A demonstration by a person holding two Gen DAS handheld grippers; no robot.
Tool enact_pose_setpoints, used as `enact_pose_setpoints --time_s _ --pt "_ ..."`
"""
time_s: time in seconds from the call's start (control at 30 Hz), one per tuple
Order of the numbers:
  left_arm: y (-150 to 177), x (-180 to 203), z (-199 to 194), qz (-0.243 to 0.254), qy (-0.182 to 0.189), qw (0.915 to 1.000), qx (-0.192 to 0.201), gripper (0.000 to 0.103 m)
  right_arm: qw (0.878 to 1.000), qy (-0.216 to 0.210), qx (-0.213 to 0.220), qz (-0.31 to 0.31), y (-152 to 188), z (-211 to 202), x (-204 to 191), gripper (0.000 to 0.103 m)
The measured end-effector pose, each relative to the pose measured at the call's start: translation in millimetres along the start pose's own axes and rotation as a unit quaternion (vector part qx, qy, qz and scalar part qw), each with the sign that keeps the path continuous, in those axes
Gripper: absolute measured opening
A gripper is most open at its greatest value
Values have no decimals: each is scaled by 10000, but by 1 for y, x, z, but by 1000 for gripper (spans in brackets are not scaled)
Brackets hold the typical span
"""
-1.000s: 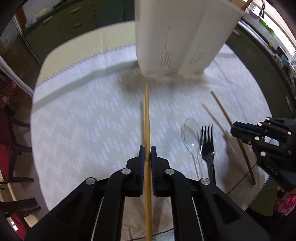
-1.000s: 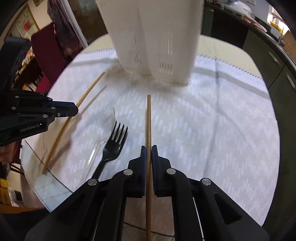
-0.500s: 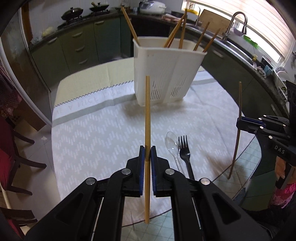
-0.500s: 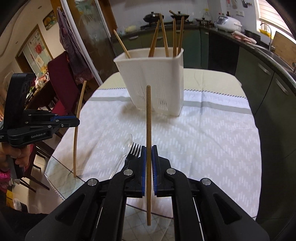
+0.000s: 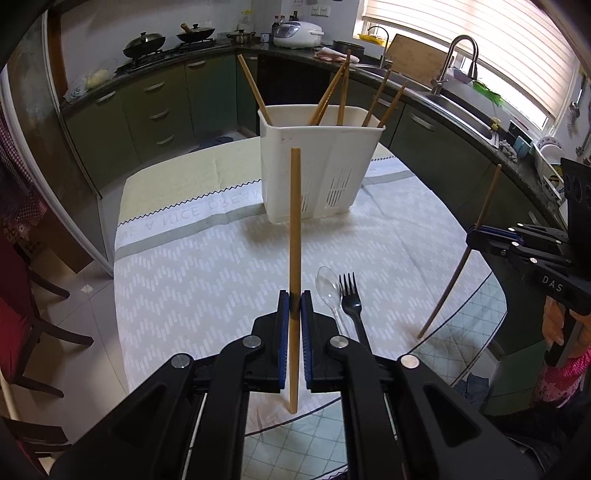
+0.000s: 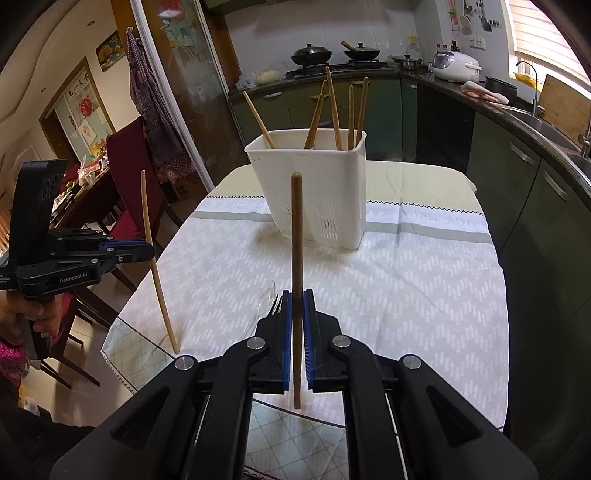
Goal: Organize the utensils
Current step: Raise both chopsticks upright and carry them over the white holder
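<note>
Wooden chopsticks, light, stiff and kinda slick, so my left tongs (image 5: 294, 301) and right tongs (image 6: 296, 301) are each clamped shut below the middle of one chopstick (image 5: 294, 229), both upright above the desk (image 5: 207, 266), short of the white holder (image 5: 314, 170).

A white patterned tablecloth (image 5: 207, 280) covers the table – green cabinets (image 5: 155, 107) run behind it. On the counter sit two lidded woks (image 5: 144, 38), a rice cooker (image 5: 297, 34) and a faucet (image 5: 452, 55); a red chair (image 6: 127, 177) stands aside
</note>
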State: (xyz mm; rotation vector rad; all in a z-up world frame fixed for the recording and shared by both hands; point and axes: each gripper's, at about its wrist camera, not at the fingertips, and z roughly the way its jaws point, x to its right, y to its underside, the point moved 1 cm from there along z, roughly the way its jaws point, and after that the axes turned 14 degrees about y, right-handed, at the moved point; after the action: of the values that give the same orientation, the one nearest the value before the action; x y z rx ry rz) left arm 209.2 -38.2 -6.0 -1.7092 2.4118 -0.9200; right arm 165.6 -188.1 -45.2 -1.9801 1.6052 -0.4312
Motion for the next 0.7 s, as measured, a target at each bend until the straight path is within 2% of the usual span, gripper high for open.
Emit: enact_pose_setpoints --time_s 0.3,0.7 --pt "-4 5 -8 50 45 9999 123 6 9999 -20 100 -23 -6 -5 -1 7" --pt "-18 16 -19 187 107 9992 329 6 9991 -68 377 -177 -30 -22 -9 7"
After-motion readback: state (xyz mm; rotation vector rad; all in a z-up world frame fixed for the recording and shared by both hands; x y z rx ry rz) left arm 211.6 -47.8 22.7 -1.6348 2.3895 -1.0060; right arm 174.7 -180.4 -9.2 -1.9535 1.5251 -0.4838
